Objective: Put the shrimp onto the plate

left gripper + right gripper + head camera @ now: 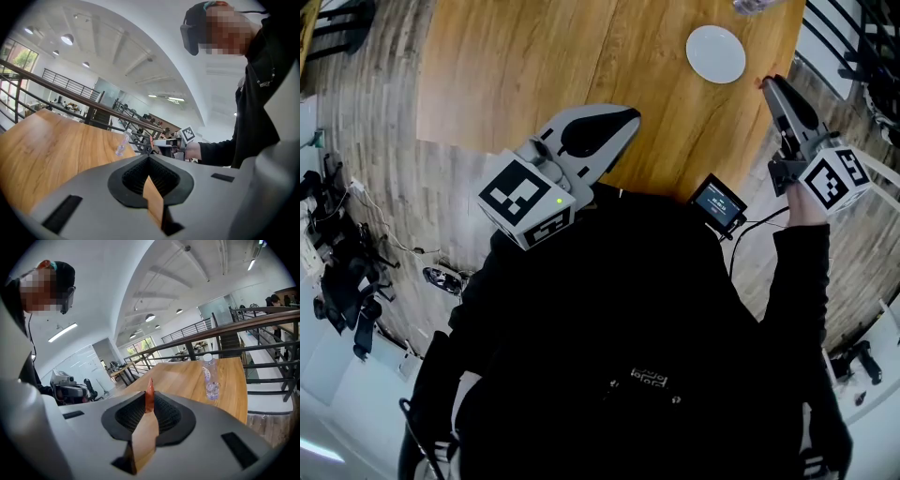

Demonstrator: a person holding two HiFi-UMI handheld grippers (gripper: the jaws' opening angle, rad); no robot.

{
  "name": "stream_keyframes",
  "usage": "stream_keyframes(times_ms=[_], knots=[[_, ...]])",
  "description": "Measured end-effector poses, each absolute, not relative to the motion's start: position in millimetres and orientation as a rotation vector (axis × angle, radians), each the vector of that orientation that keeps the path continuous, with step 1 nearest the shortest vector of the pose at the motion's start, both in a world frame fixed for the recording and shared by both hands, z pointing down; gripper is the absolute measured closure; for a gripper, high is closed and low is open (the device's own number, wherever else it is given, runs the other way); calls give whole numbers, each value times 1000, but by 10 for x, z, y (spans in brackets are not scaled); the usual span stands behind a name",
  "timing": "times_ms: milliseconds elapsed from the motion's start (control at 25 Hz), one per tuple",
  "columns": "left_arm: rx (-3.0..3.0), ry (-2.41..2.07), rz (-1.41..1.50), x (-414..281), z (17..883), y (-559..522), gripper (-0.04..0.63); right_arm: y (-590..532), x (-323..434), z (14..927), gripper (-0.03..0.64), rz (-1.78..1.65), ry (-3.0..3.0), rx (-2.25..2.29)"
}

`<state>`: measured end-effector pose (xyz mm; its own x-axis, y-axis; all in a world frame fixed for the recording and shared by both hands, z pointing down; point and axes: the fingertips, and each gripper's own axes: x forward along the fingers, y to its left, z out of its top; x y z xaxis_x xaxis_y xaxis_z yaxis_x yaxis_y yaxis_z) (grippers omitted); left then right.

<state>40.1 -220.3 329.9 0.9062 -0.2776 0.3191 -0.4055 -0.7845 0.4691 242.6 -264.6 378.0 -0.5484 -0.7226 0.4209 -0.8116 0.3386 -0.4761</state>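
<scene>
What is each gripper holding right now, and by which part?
Right gripper: the shrimp, pinched between its fingers by one end, pointed end sticking out. Left gripper: shut, nothing.

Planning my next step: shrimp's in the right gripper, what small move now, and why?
Probably ease the right gripper forward and left over the plate: its fingers pinch the shrimp, but it is beside the plate, not above it.

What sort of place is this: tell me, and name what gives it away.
Probably an open-plan office or workshop. A long wooden table stands by a metal railing, more work desks stand further back, and round lamps hang from a high white ceiling.
</scene>
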Motion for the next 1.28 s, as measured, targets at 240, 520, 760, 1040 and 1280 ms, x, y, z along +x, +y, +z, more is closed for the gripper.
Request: stream_keyframes(times_ms=[240, 520, 760, 1040, 1280], knots=[[2481, -544, 305, 254, 3321, -2183, 592, -2778, 2395, 4057, 549, 1027, -2409, 1360], [2442, -592, 312, 90, 3359, -2152, 592, -2914, 2422, 4381, 549, 1085, -2353, 1315], [2418, -628, 311, 25, 3388, -2132, 592, -2980, 2432, 4663, 549, 1108, -2305, 1255], [2392, -640, 301, -58, 3411, -2095, 592, -3010, 2420, 4960, 549, 1123, -2251, 1197], [2377, -653, 287, -79, 3421, -2087, 592, -3000, 2438, 5224, 549, 1138, -2205, 1155]])
